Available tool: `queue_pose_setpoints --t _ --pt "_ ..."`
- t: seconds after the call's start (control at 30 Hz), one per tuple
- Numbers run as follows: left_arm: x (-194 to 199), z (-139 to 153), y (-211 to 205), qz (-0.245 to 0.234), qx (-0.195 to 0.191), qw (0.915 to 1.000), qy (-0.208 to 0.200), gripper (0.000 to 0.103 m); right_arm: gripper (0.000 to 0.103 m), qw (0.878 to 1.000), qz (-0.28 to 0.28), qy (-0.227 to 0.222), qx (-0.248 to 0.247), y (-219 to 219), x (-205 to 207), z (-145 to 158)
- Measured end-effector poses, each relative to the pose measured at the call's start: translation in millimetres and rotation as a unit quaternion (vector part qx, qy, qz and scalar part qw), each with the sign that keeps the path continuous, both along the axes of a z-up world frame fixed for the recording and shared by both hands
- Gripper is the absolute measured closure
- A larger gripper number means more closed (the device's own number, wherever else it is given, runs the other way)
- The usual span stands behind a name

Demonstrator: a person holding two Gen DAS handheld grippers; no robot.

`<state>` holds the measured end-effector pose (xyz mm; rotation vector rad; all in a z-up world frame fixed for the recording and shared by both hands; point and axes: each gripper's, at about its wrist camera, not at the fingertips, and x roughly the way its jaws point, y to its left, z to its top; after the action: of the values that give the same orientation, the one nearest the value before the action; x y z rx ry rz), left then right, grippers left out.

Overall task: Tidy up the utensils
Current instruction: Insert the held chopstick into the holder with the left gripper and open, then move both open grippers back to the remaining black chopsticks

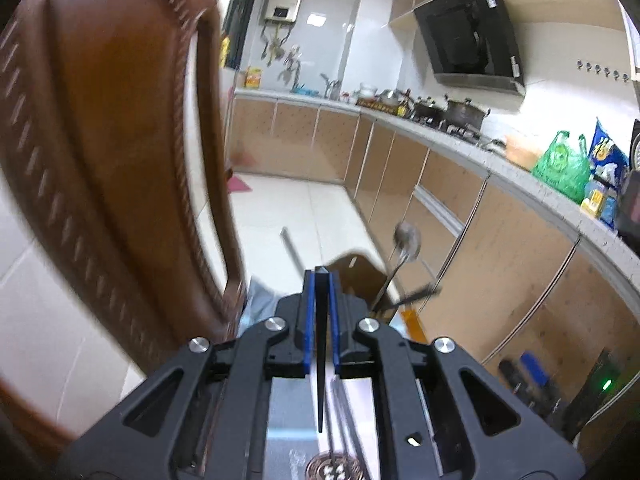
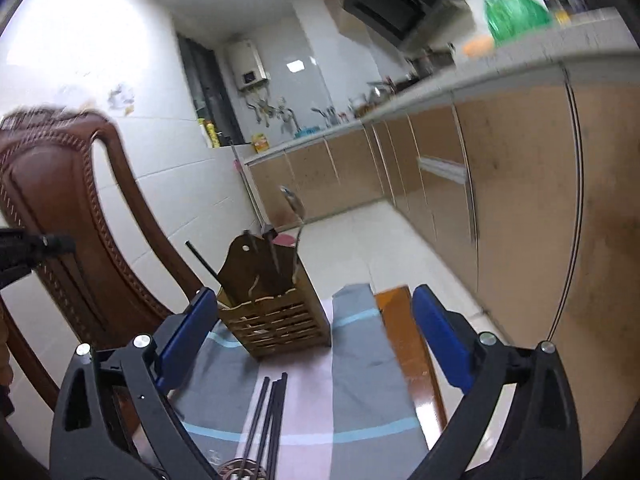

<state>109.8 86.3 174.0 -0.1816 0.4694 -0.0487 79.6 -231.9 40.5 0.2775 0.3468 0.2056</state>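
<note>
We have two tools over a counter covered with a striped cloth (image 2: 360, 364). Our left tool (image 1: 321, 276) is clamped fully shut on a single dark chopstick (image 1: 320, 360), which runs lengthwise between the blue pads, its blunt end poking just past the tips and its thin point trailing back toward the camera. Our right tool (image 2: 312, 320) stands wide apart with nothing between the jaws.

The wooden utensil holder (image 2: 276, 320) sits on the cloth toward the counter's far edge, directly ahead of the right tool and framed between its fingers. A spoon (image 2: 294, 208) and some dark-handled pieces already stand upright in it. In the left wrist view the holder's back (image 1: 354, 276) shows just beyond the tool's tips, slightly to the right.

The remaining chopsticks (image 2: 268, 420) lie flat on the cloth near the counter's near edge, below the right tool, their long axis running toward the holder. A carved wooden chair (image 1: 100, 140) stands off the counter's left side.

We judge the held chopstick must travel forward and a little right, then tip upright to drop into the holder; the left tool is the one carrying it.
</note>
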Motion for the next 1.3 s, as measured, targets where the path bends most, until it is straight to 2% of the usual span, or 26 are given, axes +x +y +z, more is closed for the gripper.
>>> queue_pose_setpoints --t 0.2,0.3,0.43,0.53,0.63,0.87,0.9,0.93,0.97,1.0,1.03,1.07,1.13,1.2,1.3 --pt "46.4 56.2 -7.7 0.012 0.013 0.9993 -0.033 0.096 0.007 0.999 -0.012 0.009 0.028 -21.1 10.2 0.4" --pt "72.0 65.3 -7.1 0.017 0.009 0.9989 -0.043 0.096 0.007 0.999 -0.014 0.018 0.037 -26.7 15.9 -3.2" --pt "108.3 61.8 -5.7 0.022 -0.013 0.999 -0.038 0.096 0.007 0.999 -0.011 0.029 0.037 -28.8 23.4 -9.6" --pt "133.4 51.9 -8.3 0.021 -0.018 0.9991 -0.032 0.096 0.007 0.999 -0.007 0.034 0.036 -29.2 26.5 -12.0" --pt "157.4 28.7 -11.9 0.023 -0.016 0.9994 -0.02 0.096 0.007 0.999 0.0 0.045 0.032 -28.9 31.8 -16.0" --pt "200.1 -54.1 -10.3 0.001 -0.051 0.9975 0.049 0.096 0.007 0.998 0.015 0.06 0.024 -25.1 40.5 -22.6" --pt "202.7 -69.0 -10.2 0.002 -0.051 0.9968 0.061 0.092 0.007 0.998 0.018 0.062 0.023 -24.1 41.5 -23.3" --pt "202.0 -78.3 -10.6 0.004 -0.048 0.9964 0.069 0.079 0.007 0.998 0.02 0.064 0.022 -23.5 41.8 -23.6" --pt "196.6 -87.2 -11.5 0.006 -0.041 0.9963 0.076 0.07 0.007 0.997 0.023 0.066 0.022 -22.7 41.9 -24.0" --pt "191.1 -89.7 -13.3 0.006 -0.036 0.9966 0.074 0.053 0.007 0.997 0.026 0.066 0.021 -21.7 41.8 -23.8" --pt "177.5 -90.7 -15.1 0.005 -0.027 0.9976 0.064 0.042 0.007 0.997 0.027 0.066 0.02 -21.1 41.4 -23.2" --pt "167.5 -90.0 -17.1 0.004 -0.02 0.9982 0.057 0.038 0.007 0.997 0.029 0.063 0.015 -19.8 40.0 -21.8" --pt "128.7 -90.0 -22.2 0.0 0.007 0.9987 0.05 0.022 0.007 0.998 0.03 0.06 0.008 -17.5 37.7 -19.8" --pt "94.2 -94.7 -27.2 0.005 0.026 0.9979 0.06 0.015 0.007 0.997 0.037 0.062 -0.002 -12.8 36.1 -18.7" --pt "43.7 -111.8 -34.5 0.011 0.036 0.9951 0.092 0.013 0.007 0.996 0.048 0.069 -0.022 -2.3 32.5 -19.6"
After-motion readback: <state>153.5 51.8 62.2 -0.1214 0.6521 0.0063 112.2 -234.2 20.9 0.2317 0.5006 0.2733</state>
